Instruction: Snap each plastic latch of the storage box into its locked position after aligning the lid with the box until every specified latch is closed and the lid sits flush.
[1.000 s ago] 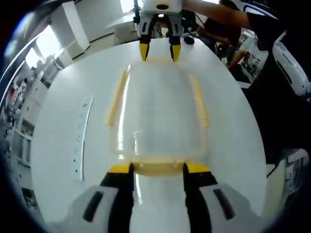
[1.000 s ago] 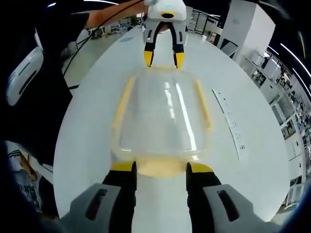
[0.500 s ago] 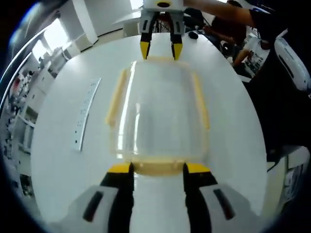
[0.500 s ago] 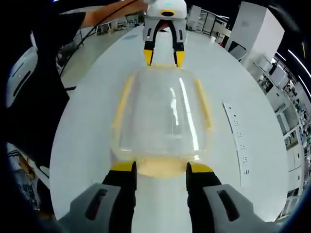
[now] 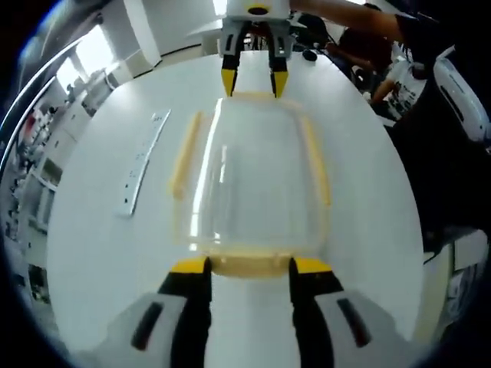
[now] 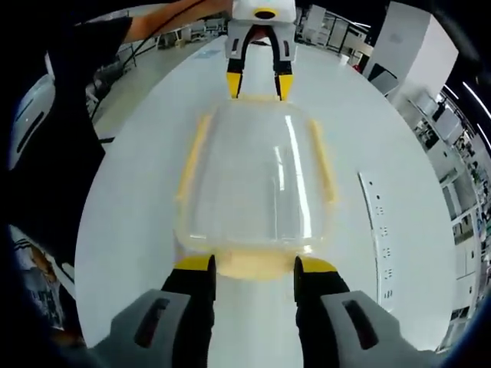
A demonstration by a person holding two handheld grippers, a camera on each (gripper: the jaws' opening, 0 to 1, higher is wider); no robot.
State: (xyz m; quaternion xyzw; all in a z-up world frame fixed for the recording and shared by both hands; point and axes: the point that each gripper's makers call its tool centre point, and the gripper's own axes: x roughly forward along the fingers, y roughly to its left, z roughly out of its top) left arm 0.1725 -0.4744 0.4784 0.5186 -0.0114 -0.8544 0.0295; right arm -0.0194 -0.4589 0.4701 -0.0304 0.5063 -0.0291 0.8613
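Observation:
A clear plastic storage box (image 5: 249, 176) (image 6: 257, 176) with pale yellow latches lies on the white table, its lid on. My left gripper (image 5: 250, 266) is open, its yellow-tipped jaws standing either side of the near end latch (image 5: 249, 265). At the far end my right gripper (image 5: 251, 79) straddles the opposite latch. In the right gripper view my right gripper (image 6: 255, 264) is open around its end latch (image 6: 253, 265), and the left gripper (image 6: 258, 83) is at the far end. Long side latches (image 5: 184, 153) (image 5: 316, 157) lie along both sides.
A white power strip (image 5: 142, 162) (image 6: 380, 226) lies on the table beside the box. A person's dark sleeve (image 6: 46, 153) and body border one side of the table. The table's round edge (image 5: 69, 253) is near. Office furniture stands beyond.
The box stays fixed between both grippers, while the power strip and table have turned in both views. The grippers and box have swung together relative to the table.

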